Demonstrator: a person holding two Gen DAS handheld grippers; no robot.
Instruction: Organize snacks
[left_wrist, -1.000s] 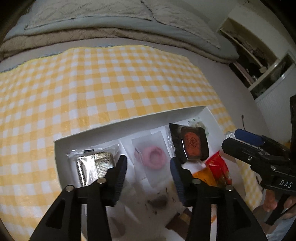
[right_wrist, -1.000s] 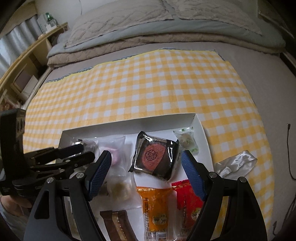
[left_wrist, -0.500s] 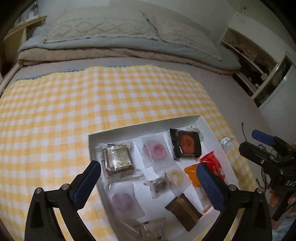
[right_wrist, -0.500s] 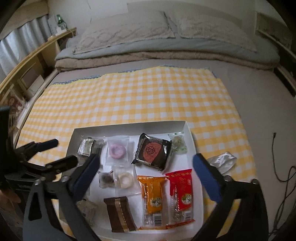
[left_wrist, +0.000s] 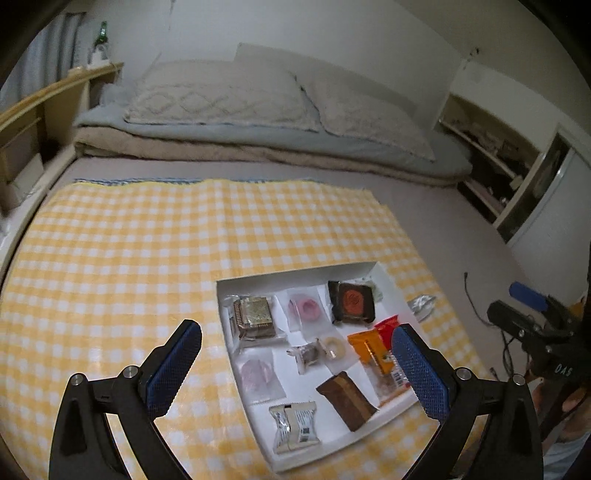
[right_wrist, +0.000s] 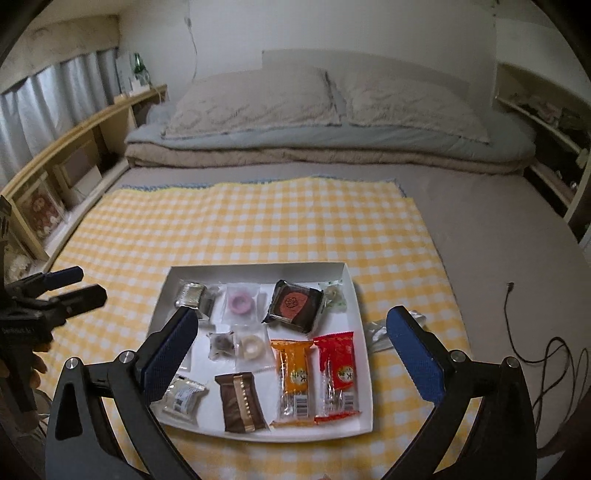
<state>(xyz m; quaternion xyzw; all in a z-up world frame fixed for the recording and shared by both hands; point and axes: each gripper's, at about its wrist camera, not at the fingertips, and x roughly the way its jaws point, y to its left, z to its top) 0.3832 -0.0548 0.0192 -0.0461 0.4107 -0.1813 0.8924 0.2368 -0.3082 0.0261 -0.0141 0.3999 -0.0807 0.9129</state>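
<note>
I hold both grippers high over the bed, each spread wide and carrying nothing: the left gripper (left_wrist: 297, 363) and the right gripper (right_wrist: 291, 354) both frame the white tray (right_wrist: 364, 334), which sits on the yellow check cloth (right_wrist: 258, 221). From the right wrist view the snacks lie inside the tray: the dark mooncake (right_wrist: 295, 304) at 12 o'clock, the pink ring (right_wrist: 242, 301) at 11, the orange bar (right_wrist: 293, 371) and red bar (right_wrist: 338, 369) side by side at 4, the brown packet (right_wrist: 240, 400) at 6. One crumpled clear wrapper (right_wrist: 378, 332) lies outside, just beside the tray's 3 o'clock wall. My worry is the bedding: it gives, so a hard press on the tray could tip it and slide the packets together. The film wrappers look slick, so a shallow pinch may slip off. The orange and red bars touch, so closing on one may drag the other.
</note>
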